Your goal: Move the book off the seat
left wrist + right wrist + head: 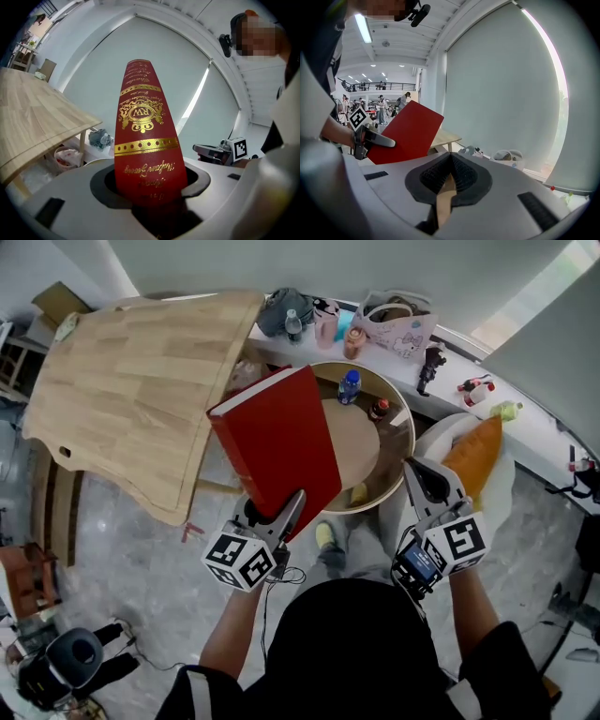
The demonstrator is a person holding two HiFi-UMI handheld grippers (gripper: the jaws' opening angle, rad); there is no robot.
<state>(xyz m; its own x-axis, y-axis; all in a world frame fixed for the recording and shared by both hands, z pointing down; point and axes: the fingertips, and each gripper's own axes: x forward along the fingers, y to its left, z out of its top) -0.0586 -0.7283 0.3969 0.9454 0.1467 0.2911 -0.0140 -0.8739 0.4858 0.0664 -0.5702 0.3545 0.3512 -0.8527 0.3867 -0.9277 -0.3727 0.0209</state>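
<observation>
The left gripper (292,507) (150,187) is pinching the red book (277,442) (143,140) by its bottom, holding it upright above the round seat's (352,442) left side. The right gripper (424,482) (450,176), jaws pressed together, is hovering alongside.

Pale wooden table (141,381) stands on grey marbled floor (122,596).

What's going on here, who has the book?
A person works with a handheld gripper in each hand. The left gripper is clamped on the lower end of the red book at its spine and holds it tilted in the air, in front of the left side of the round seat in the head view. The right gripper has its jaws together, holds nothing and hovers beside the orange cushion. The book is not yet set down anywhere.
</observation>
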